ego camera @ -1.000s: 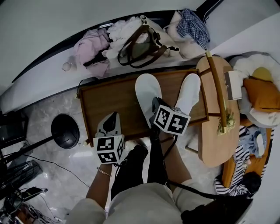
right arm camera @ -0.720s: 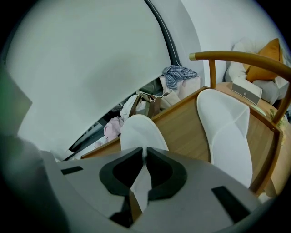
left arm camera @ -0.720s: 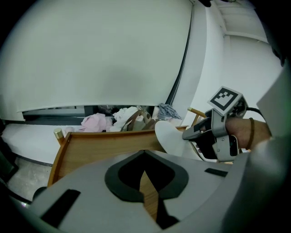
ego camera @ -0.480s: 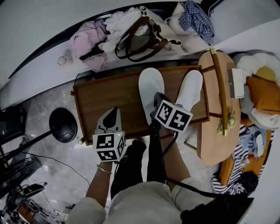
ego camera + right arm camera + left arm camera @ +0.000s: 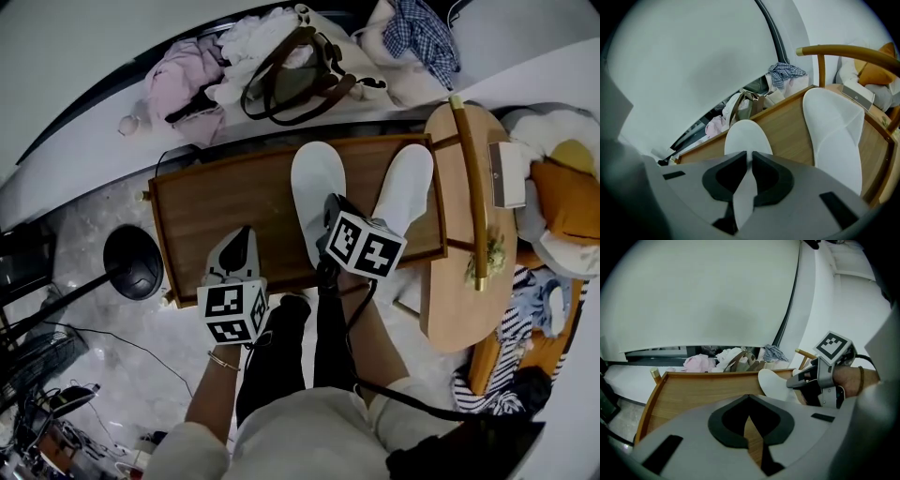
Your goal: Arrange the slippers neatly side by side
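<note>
Two white slippers lie on a low wooden table (image 5: 225, 206), toes pointing away. My right gripper (image 5: 331, 228) is shut on the heel edge of the left slipper (image 5: 315, 183); in the right gripper view its sole (image 5: 747, 136) runs out between the pads of my right gripper (image 5: 750, 158). The right slipper (image 5: 406, 192) lies apart on the table, angled toward the first, and shows as the right slipper (image 5: 834, 129) beside it. My left gripper (image 5: 239, 248) hovers over the table's near left part, shut and empty. In its own view my left gripper (image 5: 748, 399) looks over bare wood toward the held slipper (image 5: 771, 383).
A brown-handled bag (image 5: 300, 80) and heaped clothes (image 5: 192, 80) lie beyond the table. A round wooden side table with a curved rail (image 5: 464, 234) stands at the right. A black round stand base (image 5: 136, 272) sits on the floor at the left. The person's legs (image 5: 309, 366) are below.
The head camera has drifted a little, so the table sits slightly differently in view. Both grippers keep their places, and the right one keeps its hold on the left slipper.
</note>
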